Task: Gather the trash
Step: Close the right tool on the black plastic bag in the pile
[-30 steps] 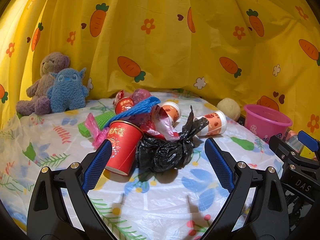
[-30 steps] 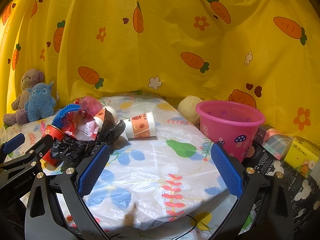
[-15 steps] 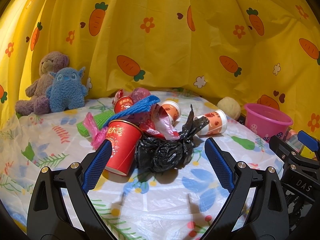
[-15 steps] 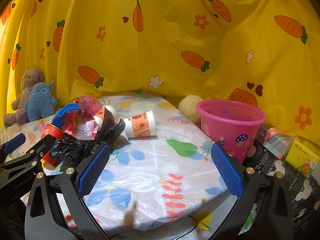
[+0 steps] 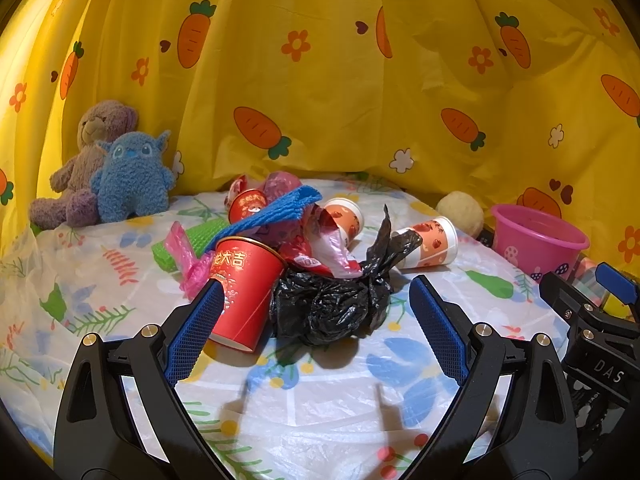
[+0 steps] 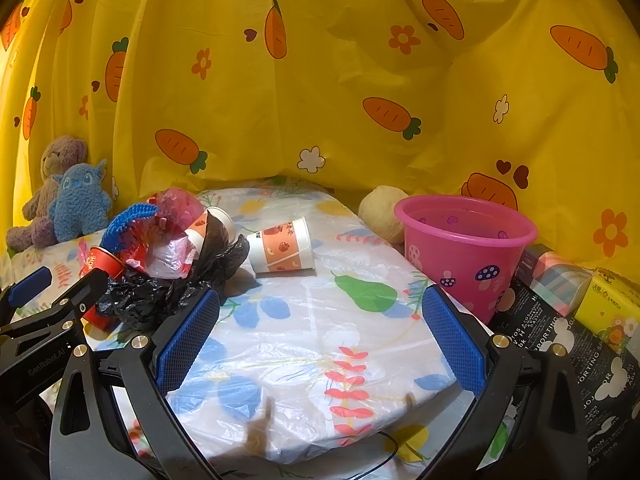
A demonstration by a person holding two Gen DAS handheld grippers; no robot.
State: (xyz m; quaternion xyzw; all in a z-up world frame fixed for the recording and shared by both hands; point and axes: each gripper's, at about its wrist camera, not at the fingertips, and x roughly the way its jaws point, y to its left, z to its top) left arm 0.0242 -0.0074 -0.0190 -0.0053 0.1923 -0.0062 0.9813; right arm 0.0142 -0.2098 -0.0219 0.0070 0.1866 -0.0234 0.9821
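A trash pile lies on the table: a crumpled black bag (image 5: 328, 304), a tipped red cup (image 5: 242, 292), an orange-and-white paper cup on its side (image 5: 430, 246), a second such cup (image 5: 344, 216), clear and red wrappers (image 5: 320, 244), blue (image 5: 272, 214) and green (image 5: 192, 240) netting. My left gripper (image 5: 316, 332) is open and empty, just short of the black bag and red cup. My right gripper (image 6: 320, 338) is open and empty over bare tablecloth, the pile (image 6: 160, 272) at its left. A pink bucket (image 6: 466, 246) stands at the right.
Two plush toys (image 5: 108, 168) sit at the back left against the yellow carrot curtain (image 5: 320, 80). A cream ball (image 6: 382, 212) lies behind the bucket. Boxes (image 6: 580, 292) stack beyond the table's right edge. The flowered tablecloth (image 6: 312, 344) ends near the right gripper.
The left gripper has crept slightly forward toward the pile. The right gripper has barely moved. Nothing was grasped or moved.
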